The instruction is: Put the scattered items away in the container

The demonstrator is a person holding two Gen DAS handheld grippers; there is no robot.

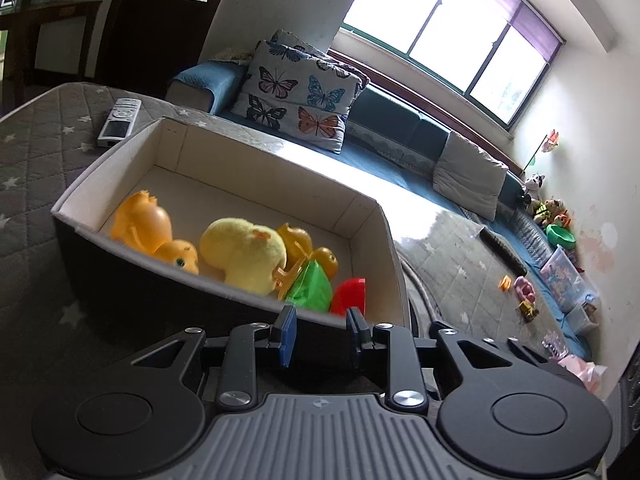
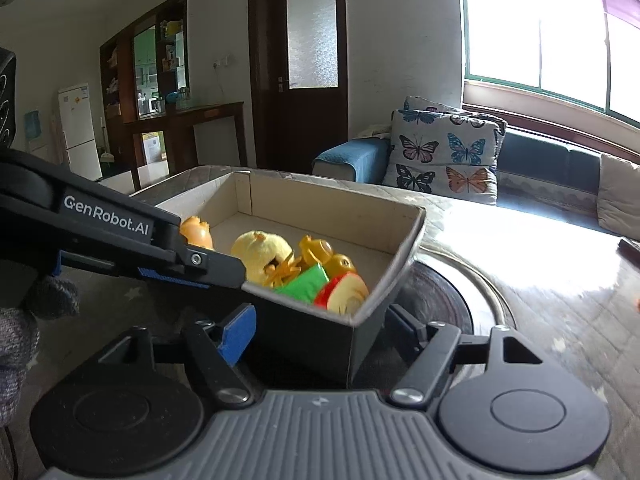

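The box [image 1: 224, 184] sits on the quilted, star-patterned table [image 1: 36, 152] and already holds most of the haul: two orange plastic ducks [image 1: 148, 228], a fluffy yellow chick [image 1: 244, 252], a green block [image 1: 312, 290] and a red-rimmed fruit slice [image 2: 346, 292] bunched at the near end. The left claw [image 1: 320, 330] hovers at the box's near wall, its blue pads drawn close together with nothing between them. The right claw [image 2: 320, 328] stands open astride the box's near corner, also carrying nothing. So the bulk of the tidying looks done. What is left, as far as can be judged, is a few small toys [image 1: 524, 292] lying far off on the table (too small and blurred to name), plus a remote control [image 1: 120, 120] beside the box that may not belong to the job.
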